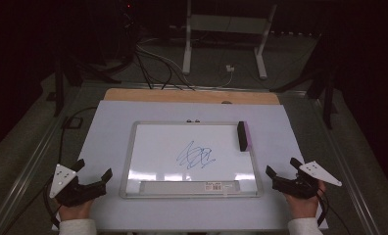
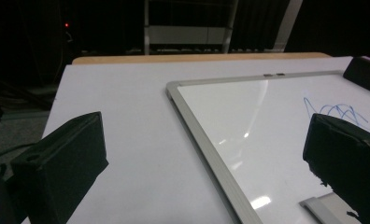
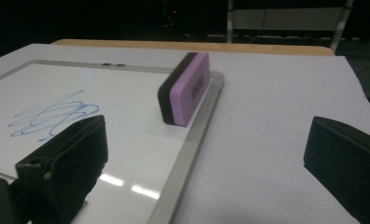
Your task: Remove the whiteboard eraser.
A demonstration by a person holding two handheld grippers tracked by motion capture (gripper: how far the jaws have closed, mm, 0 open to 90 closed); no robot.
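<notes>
Board: the whiteboard (image 1: 148, 156) is lying flat on the table, with a blue scribble (image 1: 196, 157) in its middle.
Eraser: the purple eraser (image 3: 185, 88) is sitting on the board's right edge.
Left gripper (image 1: 91, 171): waiting beside the board, jaws wide apart, holding nothing.
Right gripper (image 1: 282, 169): also spread wide and holding nothing.
Good way: probably reaching straight to the eraser, squeezing its long sides, then rubbing flat.

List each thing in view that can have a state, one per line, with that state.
Whiteboard: lying flat on the table, marked with a blue scribble.
Eraser: standing on edge at the whiteboard's right rim, untouched.
Left gripper: open, holding nothing, beside the board.
Right gripper: open, holding nothing, beside the board.
</notes>
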